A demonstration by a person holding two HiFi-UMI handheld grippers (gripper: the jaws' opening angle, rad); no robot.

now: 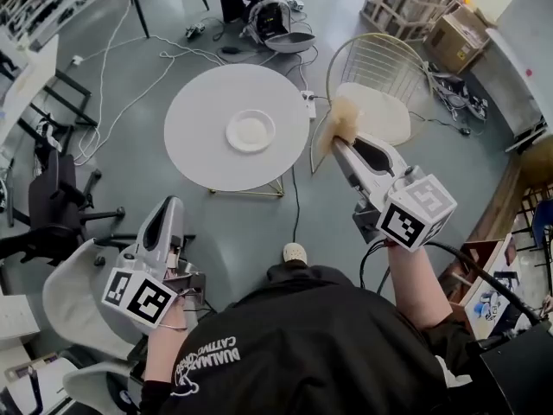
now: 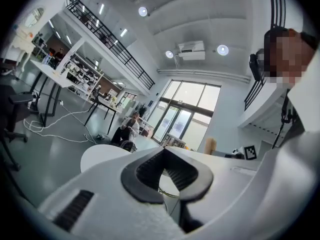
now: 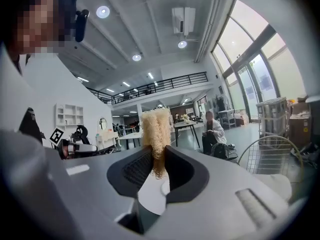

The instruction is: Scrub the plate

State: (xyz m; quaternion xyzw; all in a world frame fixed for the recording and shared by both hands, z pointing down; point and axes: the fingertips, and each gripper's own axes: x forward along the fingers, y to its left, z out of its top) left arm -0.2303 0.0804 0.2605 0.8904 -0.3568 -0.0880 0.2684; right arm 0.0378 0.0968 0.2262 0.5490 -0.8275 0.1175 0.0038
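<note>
The right gripper [image 1: 340, 141] is pinching a scrubber [image 1: 333, 121]; the left gripper [image 1: 170, 206] is pressing its jaws together, empty; the plate [image 1: 251, 131] is sitting on the counter [image 1: 194, 145], well apart; steadying its rim before scrubbing seems wise.

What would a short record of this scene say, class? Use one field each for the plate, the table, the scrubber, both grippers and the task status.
plate: white plate, near the middle of the table
table: round white table on a grey floor
scrubber: tan fibrous scrubber, clear of the plate
right gripper: right gripper, fingers shut on the scrubber
left gripper: left gripper, fingers together, nothing between them
task status: neither gripper is at the plate; scrubbing is not under way
</note>
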